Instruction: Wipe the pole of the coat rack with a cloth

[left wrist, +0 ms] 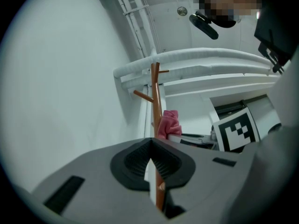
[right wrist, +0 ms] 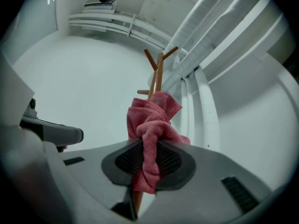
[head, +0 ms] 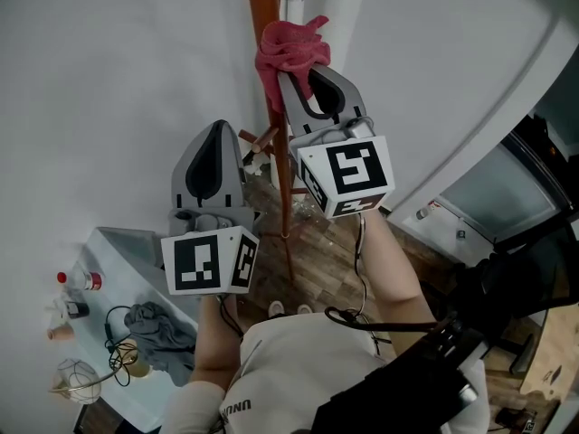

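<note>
The brown coat rack pole rises in front of a white wall. A pink cloth is bunched against it. My right gripper is shut on the cloth and presses it to the pole's right side. In the right gripper view the cloth hangs between the pads and hides the pole below the pegs. My left gripper hangs lower and to the left, apart from the pole, shut on nothing. In the left gripper view its jaw tips meet, with the pole and cloth beyond.
Short pegs stick out from the pole lower down. White pipes run up the wall behind the rack. A table at lower left holds a grey cloth, a bottle and cables. Dark equipment stands at right.
</note>
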A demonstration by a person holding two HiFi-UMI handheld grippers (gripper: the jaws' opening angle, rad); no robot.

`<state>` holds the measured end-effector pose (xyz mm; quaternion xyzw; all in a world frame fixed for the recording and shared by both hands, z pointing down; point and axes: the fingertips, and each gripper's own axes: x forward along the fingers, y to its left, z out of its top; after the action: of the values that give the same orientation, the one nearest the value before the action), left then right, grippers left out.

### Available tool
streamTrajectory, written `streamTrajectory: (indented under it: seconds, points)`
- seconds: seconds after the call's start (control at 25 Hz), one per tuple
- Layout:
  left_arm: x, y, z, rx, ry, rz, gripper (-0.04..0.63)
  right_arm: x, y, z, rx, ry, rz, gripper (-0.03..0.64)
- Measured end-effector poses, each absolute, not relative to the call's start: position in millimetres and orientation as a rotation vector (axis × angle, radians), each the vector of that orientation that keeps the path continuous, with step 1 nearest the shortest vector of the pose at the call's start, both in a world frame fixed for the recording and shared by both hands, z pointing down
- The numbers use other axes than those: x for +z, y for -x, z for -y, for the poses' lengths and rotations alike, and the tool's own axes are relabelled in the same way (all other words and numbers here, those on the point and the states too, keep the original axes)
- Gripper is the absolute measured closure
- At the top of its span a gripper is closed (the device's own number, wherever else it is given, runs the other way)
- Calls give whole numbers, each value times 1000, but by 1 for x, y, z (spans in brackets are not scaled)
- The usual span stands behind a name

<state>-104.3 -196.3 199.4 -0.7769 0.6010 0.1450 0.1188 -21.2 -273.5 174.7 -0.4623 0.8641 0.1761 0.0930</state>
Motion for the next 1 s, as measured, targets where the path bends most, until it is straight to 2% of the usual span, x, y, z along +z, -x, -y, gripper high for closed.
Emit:
streamTrajectory:
  seconds: [1.0]
  points:
    - [221,107,196,378,2300,-1805,591,221,15,283,484,1455,-2622,548]
